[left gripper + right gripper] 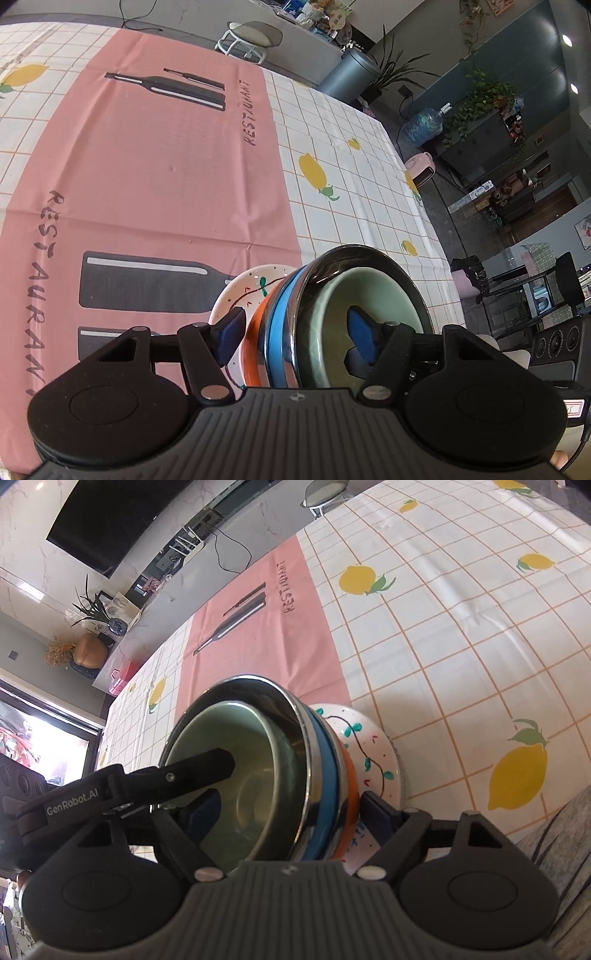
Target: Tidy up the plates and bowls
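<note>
Item: nested stack of dishes, standing on the table [332, 122] over the edge of the pink printed placemat [147, 166].

Contents, bottom to top: white painted ceramic plate [373, 746]; orange-banded bowl [351, 786]; blue-banded bowl [328, 768]; polished steel bowl [258, 686]; pale green ceramic bowl [236, 746] innermost.

Position: the stack sits directly between your two claws, one on each side of it, neither clearly nearer.

Left claw [295, 332]: jaws apart, straddling the wall of the stack, one blue pad [362, 332] inside the green bowl, the other outside by the plate rim. No pad looks pressed home.

Right claw [291, 812]: jaws apart, likewise astride the opposite wall, one finger inside, one outside near the orange band.

Note: judged, your stack is assembled; any lift depends on both claws closing across the rim walls together.
</note>
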Demonstrator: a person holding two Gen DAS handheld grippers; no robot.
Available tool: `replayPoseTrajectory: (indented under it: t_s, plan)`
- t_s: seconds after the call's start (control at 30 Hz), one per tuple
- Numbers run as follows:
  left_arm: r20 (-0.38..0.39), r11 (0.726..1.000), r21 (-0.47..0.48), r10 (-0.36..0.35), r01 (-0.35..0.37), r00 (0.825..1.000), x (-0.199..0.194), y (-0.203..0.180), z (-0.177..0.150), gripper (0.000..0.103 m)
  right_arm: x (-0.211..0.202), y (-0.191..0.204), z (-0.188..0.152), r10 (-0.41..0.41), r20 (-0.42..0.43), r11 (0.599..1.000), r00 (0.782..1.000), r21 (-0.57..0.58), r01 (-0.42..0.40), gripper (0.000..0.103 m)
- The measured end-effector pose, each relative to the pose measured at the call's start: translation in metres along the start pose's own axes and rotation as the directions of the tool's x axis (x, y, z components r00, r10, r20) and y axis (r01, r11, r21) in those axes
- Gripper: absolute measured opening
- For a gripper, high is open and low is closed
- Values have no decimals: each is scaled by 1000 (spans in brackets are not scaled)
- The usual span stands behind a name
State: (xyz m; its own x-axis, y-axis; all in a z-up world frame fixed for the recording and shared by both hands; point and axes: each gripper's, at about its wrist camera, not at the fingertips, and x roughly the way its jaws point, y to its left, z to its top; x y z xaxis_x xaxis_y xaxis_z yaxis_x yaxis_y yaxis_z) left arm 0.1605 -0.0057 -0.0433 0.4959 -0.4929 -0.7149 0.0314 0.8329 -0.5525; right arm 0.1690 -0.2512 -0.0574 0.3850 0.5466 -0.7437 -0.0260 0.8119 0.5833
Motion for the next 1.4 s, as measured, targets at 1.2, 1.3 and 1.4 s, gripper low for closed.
replayPoseTrajectory:
  t_s: [1.2, 1.3, 1.4]
  plan:
    - [489, 827, 152, 413, -541, 769, -101, -94, -117, 87, -89, 71, -114, -372, 426, 761, 825, -369, 534, 99]
    - [480, 826, 157, 415, -541, 773, -97, -95, -121, 87, -84, 75, -119, -370, 417, 746, 831, -399, 532, 99]
    - [480, 825, 152, 420, -544, 770, -94, -95, -127, 87, -83, 76, -121, -357, 412, 757, 839, -399, 518, 99]
